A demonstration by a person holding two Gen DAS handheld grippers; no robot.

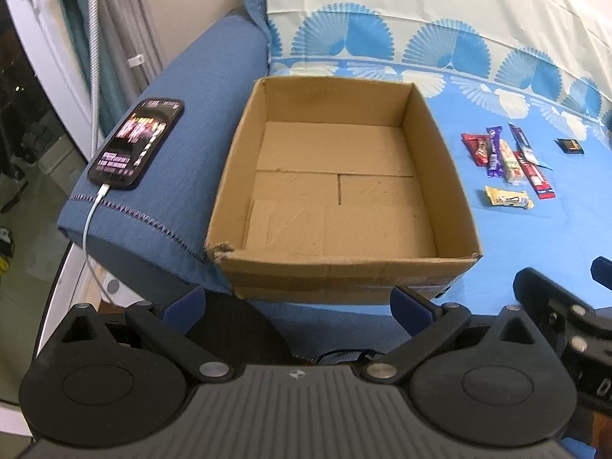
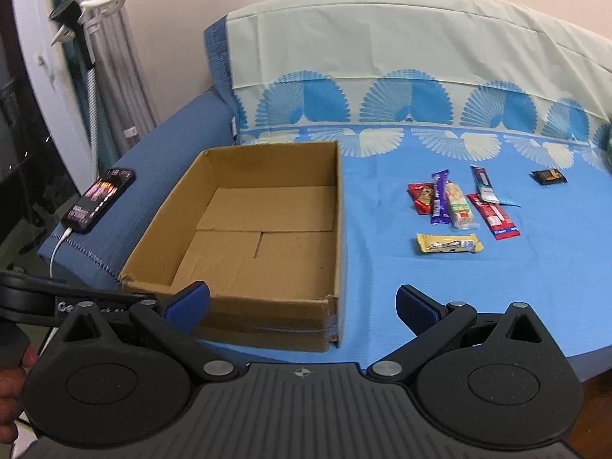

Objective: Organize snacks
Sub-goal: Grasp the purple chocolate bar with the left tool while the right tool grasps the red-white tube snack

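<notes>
Snacks [image 2: 464, 208] lie well beyond right tool [image 2: 302, 304].

Smartphone [image 1: 134, 142], screen lit, lies flat on the blue sofa armrest [image 1: 191, 88]; a white charging cable [image 1: 88, 229] is plugged into its near end and hangs over the armrest edge. Blue fan-patterned sheet [image 2: 382, 267] covers the sofa seat and backrest. Grey curtain [image 2: 114, 76] hangs at far left.

We see each black plastic hand-held gripper [image 1: 298, 302] [image 2: 304, 302] with blue finger pads [image 2: 415, 302], silver pivot screws and a ribbed grey housing.
</notes>
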